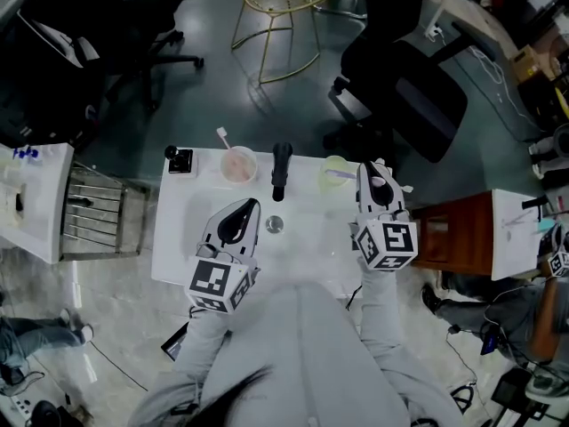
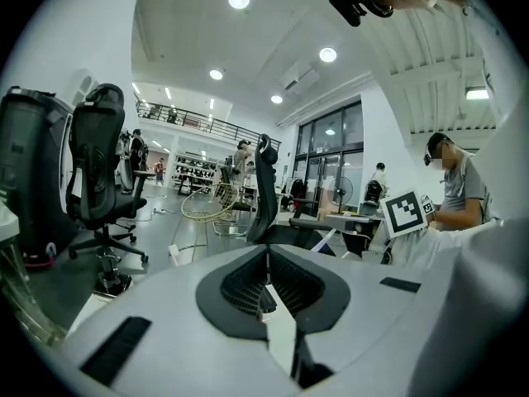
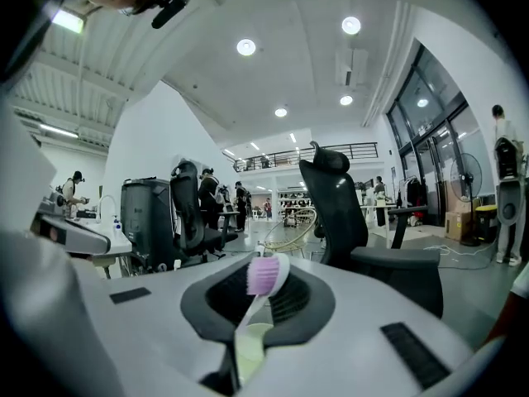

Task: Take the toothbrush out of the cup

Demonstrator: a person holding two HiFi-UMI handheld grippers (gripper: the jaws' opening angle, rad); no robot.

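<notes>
Head view: on the white table [image 1: 191, 229], the left gripper [image 1: 252, 205] hangs over the middle. The right gripper [image 1: 372, 169] has its tip just beside the green cup [image 1: 331, 164]. A pink cup [image 1: 238, 167] holding another brush [image 1: 222, 136] stands further left.

Left gripper view: the left gripper [image 2: 266, 255] has its jaws pressed together with nothing between them.

Right gripper view: the right gripper [image 3: 258, 265] is clamped on the toothbrush [image 3: 264, 273], whose pink bristles stick out past the jaws.
</notes>
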